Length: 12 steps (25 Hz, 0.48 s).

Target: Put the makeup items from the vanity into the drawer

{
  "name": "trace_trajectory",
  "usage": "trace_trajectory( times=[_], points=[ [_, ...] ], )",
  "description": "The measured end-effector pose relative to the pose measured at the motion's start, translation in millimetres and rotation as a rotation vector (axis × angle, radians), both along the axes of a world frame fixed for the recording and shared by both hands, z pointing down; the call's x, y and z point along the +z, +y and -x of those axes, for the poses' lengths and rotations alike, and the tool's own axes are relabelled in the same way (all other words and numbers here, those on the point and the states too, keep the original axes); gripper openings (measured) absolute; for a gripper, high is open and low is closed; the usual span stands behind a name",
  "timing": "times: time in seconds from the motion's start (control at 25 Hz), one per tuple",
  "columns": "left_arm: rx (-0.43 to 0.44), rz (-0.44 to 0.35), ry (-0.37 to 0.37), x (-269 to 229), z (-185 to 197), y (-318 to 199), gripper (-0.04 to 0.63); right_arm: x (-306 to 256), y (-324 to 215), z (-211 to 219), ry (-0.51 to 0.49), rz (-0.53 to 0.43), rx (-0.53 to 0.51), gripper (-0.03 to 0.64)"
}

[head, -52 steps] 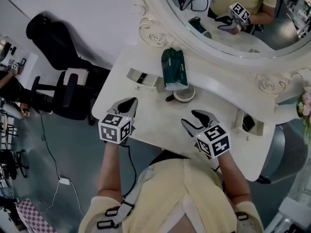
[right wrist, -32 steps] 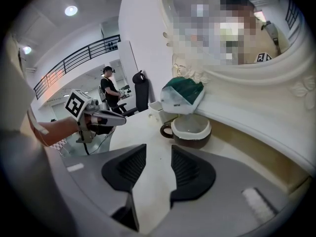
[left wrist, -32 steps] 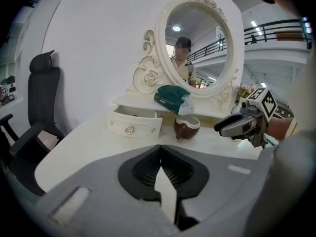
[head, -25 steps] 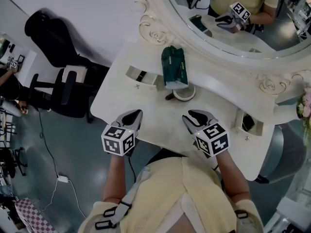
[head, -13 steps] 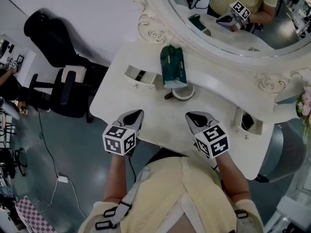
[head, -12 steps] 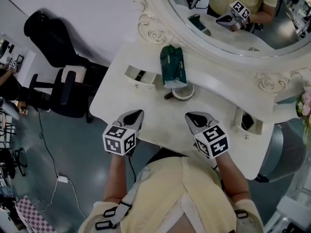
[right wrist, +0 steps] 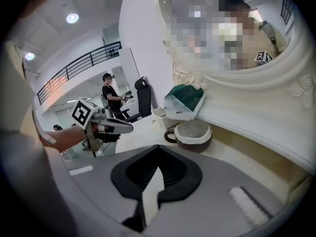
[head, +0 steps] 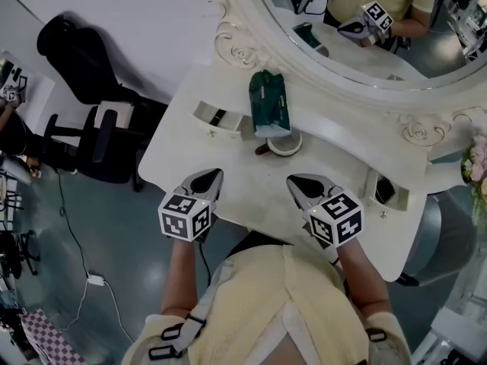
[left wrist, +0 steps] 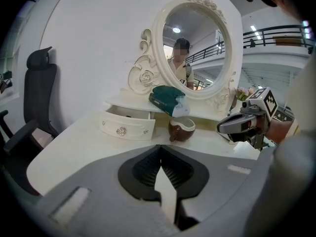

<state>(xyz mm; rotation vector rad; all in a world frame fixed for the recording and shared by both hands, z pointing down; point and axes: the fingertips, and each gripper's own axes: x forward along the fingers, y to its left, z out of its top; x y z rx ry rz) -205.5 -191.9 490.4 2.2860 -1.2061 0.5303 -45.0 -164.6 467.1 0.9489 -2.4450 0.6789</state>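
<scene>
left tool (head: pixel 211 176) and right tool (head: pixel 294 182), both closed, hover over vanity (head: pixel 251 192).

A black office chair (head: pixel 85 65) stands against the white wall (head: pixel 129 6) with something pale lying on its seat. On the grey floor (head: pixel 122 234) below it, a thin cable (head: pixel 70 219) runs down to a small white plug block (head: pixel 96 280). At the far left edge another person (head: pixel 14 131) in dark clothes is partly in view, a checkered cloth (head: pixel 47 338) lies in the bottom left corner, and pink flowers (head: pixel 477 166) peek in at the right edge. The right gripper view shows a railed balcony (right wrist: pixel 79 67) under a round ceiling light (right wrist: pixel 72 18).
</scene>
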Motion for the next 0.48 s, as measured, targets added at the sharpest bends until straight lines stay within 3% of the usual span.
trace_trajectory(
  times=[0.48],
  points=[
    [-0.009, -0.042, 0.010, -13, -4, -10, 0.006, -12, -3, -4, -0.013, -0.018, 0.015, 0.002]
  ],
)
